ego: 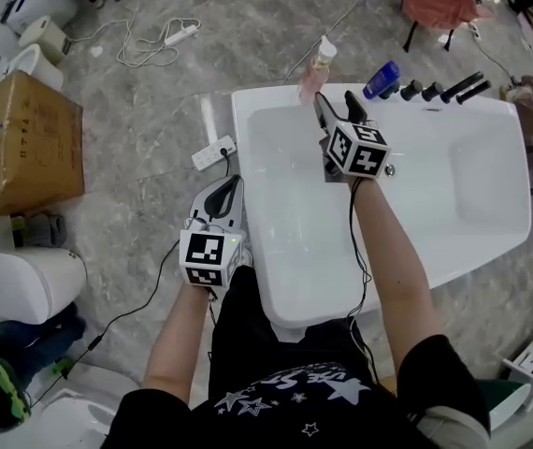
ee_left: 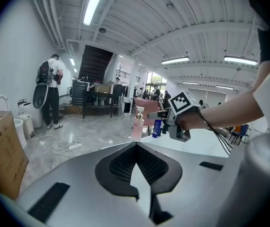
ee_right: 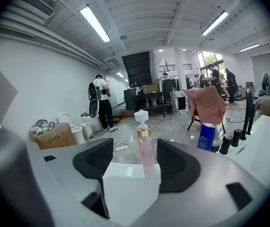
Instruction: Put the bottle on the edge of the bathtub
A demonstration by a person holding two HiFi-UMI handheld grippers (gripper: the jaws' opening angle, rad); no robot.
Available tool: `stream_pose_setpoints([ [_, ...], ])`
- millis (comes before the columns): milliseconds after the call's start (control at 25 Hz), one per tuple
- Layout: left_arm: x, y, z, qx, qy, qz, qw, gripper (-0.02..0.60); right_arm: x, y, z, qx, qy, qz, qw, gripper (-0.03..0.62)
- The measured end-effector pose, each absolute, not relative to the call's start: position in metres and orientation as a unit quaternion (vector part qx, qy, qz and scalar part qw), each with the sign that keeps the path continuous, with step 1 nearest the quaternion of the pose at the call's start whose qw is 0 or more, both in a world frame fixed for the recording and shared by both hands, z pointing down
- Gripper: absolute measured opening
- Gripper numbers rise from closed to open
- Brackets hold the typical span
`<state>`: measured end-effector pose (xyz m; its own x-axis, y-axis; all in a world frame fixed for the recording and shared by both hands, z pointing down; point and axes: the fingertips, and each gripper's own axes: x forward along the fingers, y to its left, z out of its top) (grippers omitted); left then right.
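Right tongs point(ego: 338, 108): jaws spread wide, gripping nothing. The pink pump bottle point(ego: 315, 71) shows in the gap just beyond the tips, with the pads clear of it.

Left tongs point(ee_left: 136, 148): jaws together, empty, held off the tub's near-left side.

The bottle stands upright on the bathtub point(ego: 248, 110) rim at the far corner, so placement looks done.

Risk: the bottle is tall and narrow on a slim ledge. Any sideways drift of the right tongs while it sits in line with the jaws could clip it. That would tip it into the tub or onto the floor. The blue bottle point(ego: 381, 79) nearby could go too.
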<state>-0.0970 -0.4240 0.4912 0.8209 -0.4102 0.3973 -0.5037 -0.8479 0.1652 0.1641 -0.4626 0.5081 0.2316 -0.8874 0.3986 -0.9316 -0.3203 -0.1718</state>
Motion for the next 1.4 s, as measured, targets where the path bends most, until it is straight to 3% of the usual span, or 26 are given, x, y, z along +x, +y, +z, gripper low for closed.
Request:
stream_pose_setpoints([
  [280,-0.106,-0.389,0.451,0.946,-0.240,0.181,0.123,0.015,0.117,-0.399,0.464,0.742,-0.634,0.205,0.076,0.278],
  [400,-0.098,-0.369,0.441,0.943,-0.247,0.186,0.119,0.015,0.116,-0.369,0.448,0.732,-0.649,0.193,0.080,0.176],
  [640,-0.086,-0.302,0.436,0.936,-0.282,0.184,0.106,0.015,0.122,-0.294,0.436,0.714,-0.676,0.180,0.037,0.039],
  [1120,-0.050,-0.128,0.435,0.890,-0.386,0.192,0.146,0.015,0.176,-0.145,0.425,0.630,-0.751,0.196,0.039,0.015],
  [1400,-0.043,-0.083,0.412,0.875,-0.419,0.172,0.171,0.015,0.189,-0.103,0.424,0.639,-0.734,0.229,-0.024,0.015],
])
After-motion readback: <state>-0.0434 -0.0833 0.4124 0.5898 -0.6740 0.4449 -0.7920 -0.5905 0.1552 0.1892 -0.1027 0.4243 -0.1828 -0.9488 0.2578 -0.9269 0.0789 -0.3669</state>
